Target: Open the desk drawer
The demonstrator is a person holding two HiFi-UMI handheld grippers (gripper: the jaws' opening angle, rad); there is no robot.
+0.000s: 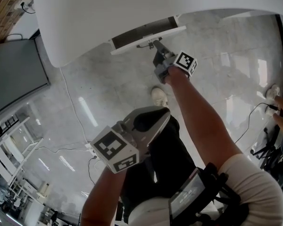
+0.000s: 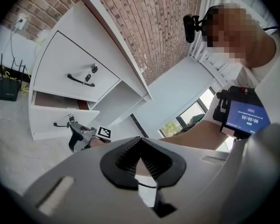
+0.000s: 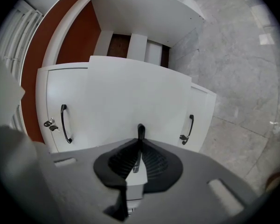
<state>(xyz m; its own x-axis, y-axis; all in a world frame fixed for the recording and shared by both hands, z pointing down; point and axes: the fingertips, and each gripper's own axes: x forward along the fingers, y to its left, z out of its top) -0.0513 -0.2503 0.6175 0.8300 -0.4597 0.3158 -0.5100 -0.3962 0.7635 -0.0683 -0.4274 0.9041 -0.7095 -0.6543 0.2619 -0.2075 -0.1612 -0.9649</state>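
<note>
At the left, the grey plastic left gripper (image 2: 139, 146) with black ribbed pads hangs close to the body. Its 2 jaws are pressed together with nothing between them. We judge that it has no work in this step and is best held out of the drawer's path. Further right, under the smooth white desk top (image 1: 155, 8), the flat white drawer front (image 3: 130, 97) stands partly out of the desk, and in the head view a dark opening shows behind it. The grey plastic right gripper (image 3: 139, 149) is clamped on the slim black metal handle (image 3: 140, 130) of this drawer. To do the pull well, we would draw straight back along the line of the drawer, toward the body, with no lifting and no twisting. A sideways pull could, we think, jam the drawer in its guides or let the thin handle slip from between the pads. The grip should be firm and the motion slow and even, and we would stop before the drawer reaches its end. The neighbouring white front at the right, with its own black handle (image 3: 190, 125), need not be touched.
</note>
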